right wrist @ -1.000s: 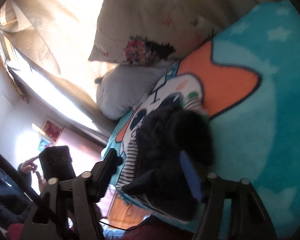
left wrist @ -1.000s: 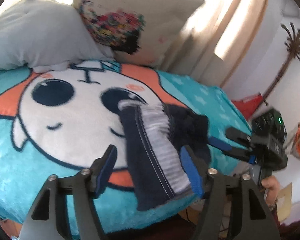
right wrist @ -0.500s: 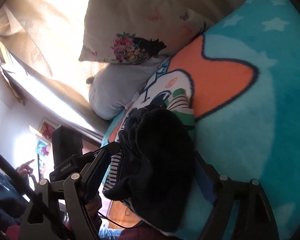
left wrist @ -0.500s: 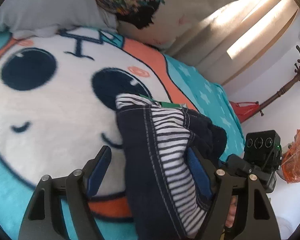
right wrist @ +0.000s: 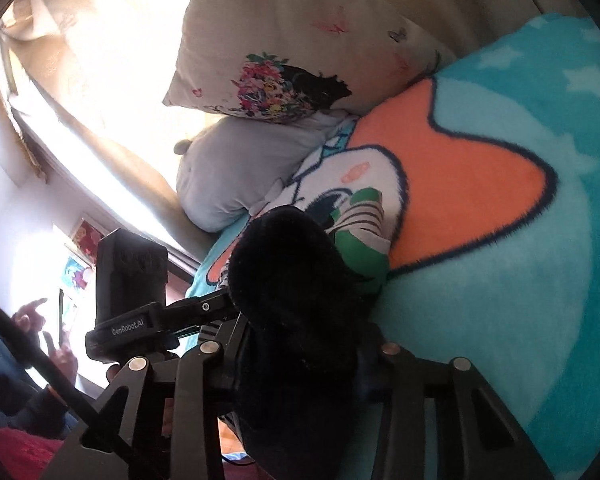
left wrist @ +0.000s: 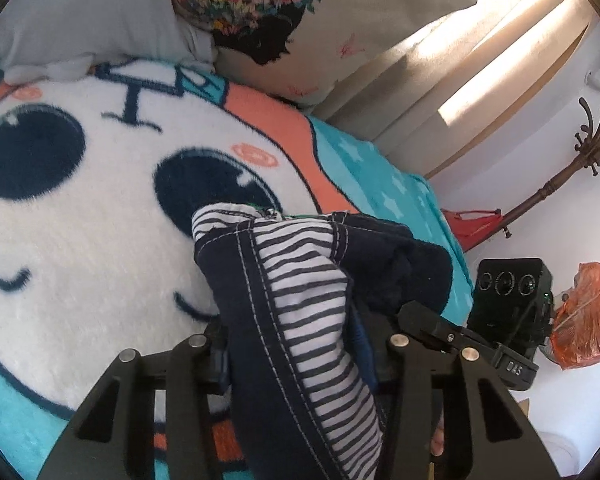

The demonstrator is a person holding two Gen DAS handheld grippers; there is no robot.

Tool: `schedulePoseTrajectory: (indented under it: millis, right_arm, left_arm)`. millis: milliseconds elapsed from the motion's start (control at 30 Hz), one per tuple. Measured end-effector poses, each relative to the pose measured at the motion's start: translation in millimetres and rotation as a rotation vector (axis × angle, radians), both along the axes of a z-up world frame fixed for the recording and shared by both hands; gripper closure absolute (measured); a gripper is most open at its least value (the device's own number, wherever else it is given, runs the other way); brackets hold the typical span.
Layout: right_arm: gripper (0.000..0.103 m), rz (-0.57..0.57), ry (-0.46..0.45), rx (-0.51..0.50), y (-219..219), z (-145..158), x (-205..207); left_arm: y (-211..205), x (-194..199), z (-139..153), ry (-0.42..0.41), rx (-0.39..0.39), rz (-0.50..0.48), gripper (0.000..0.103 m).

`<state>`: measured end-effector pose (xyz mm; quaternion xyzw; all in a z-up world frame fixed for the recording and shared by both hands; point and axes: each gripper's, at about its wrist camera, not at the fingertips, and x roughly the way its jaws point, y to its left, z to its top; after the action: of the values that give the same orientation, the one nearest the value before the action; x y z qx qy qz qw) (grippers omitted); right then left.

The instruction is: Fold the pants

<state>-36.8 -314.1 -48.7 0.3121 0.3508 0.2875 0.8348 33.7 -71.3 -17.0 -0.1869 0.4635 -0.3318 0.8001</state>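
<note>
Dark navy pants (left wrist: 300, 280) with a striped lining lie bunched on a teal cartoon blanket (left wrist: 100, 240). My left gripper (left wrist: 292, 352) straddles the waistband end. Its jaws are closing, and both blue pads press the fabric between them. In the right wrist view the same pants (right wrist: 292, 272) show as a dark fuzzy bundle. My right gripper (right wrist: 296, 364) is around that bundle, jaws closing, pads against the cloth. Each gripper appears in the other's view: the right gripper (left wrist: 428, 320) sits just right of the pants, the left gripper (right wrist: 196, 308) just left of them.
A grey pillow (left wrist: 80, 12) and a floral cream pillow (left wrist: 300, 20) lean at the head of the bed, curtains behind. Off the bed's right edge stand a coat rack (left wrist: 560, 184) and an orange bag (left wrist: 584, 328). A person's hand (right wrist: 32, 316) shows at the left.
Both grippers came in closer over the pants. Their jaws, wide apart before, have narrowed onto the fabric from both sides.
</note>
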Motion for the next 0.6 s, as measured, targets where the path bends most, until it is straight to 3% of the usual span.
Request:
schedulePoseTrajectory:
  millis: [333, 600]
  right_arm:
    - [0.060, 0.028, -0.081, -0.049, 22.9, 35.9, 59.2]
    - [0.061, -0.004, 0.000, -0.080, 30.9, 19.9, 133.2]
  left_arm:
    - [10.6, 50.6, 41.2, -0.120, 0.106, 0.104, 0.057]
    - [6.4, 113.0, 11.4, -0.069, 0.238, 0.170, 0.057]
